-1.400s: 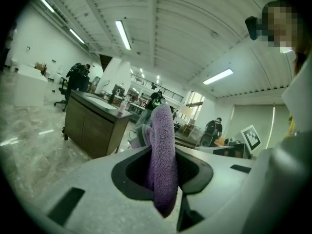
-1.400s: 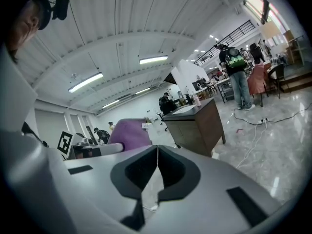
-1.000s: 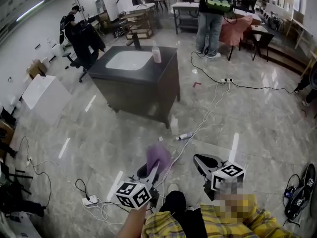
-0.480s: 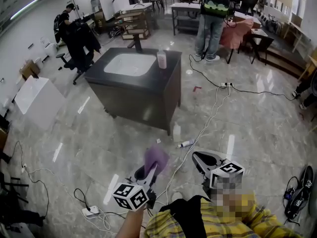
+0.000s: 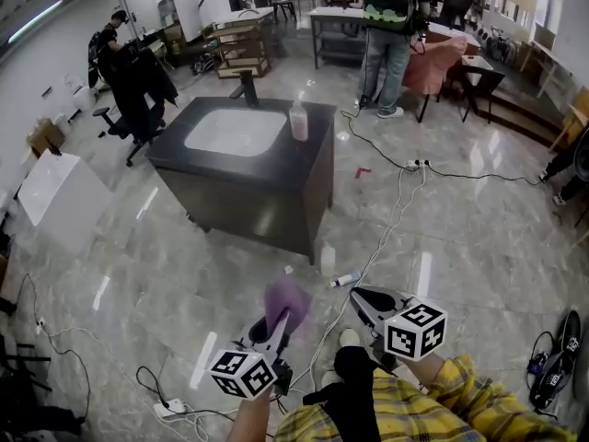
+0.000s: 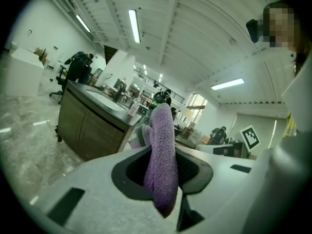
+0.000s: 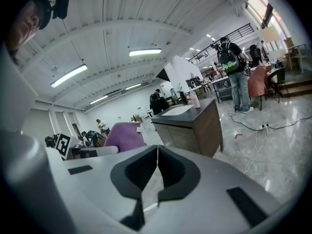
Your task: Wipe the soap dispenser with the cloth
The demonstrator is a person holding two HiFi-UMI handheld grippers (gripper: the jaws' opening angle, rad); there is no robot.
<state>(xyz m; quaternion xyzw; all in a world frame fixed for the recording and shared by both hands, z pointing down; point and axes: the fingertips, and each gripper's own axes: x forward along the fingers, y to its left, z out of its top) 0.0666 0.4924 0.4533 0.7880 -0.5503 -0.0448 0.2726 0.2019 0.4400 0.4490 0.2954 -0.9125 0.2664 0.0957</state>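
The pink soap dispenser (image 5: 298,120) stands upright at the right rear of the dark sink cabinet (image 5: 276,159), well ahead of both grippers. It also shows small in the left gripper view (image 6: 132,109) and in the right gripper view (image 7: 195,100). My left gripper (image 5: 279,323) is shut on a purple cloth (image 5: 286,300), which sticks up between the jaws (image 6: 163,150). My right gripper (image 5: 364,299) is beside it, shut with nothing in it (image 7: 157,165). The cloth (image 7: 124,134) shows at the left of the right gripper view. Both grippers point toward the cabinet across open floor.
A black faucet (image 5: 248,87) stands behind the white basin (image 5: 234,132). Cables (image 5: 386,219) run over the marble floor, with two small bottles (image 5: 328,257) near the cabinet's front corner. A person with a backpack (image 5: 387,35) stands beyond. A white panel (image 5: 57,197) leans at left.
Both grippers have moved forward toward the sink cabinet, which now looks nearer and lower in the head view. The cloth stays clamped in the left gripper; the right stays shut.
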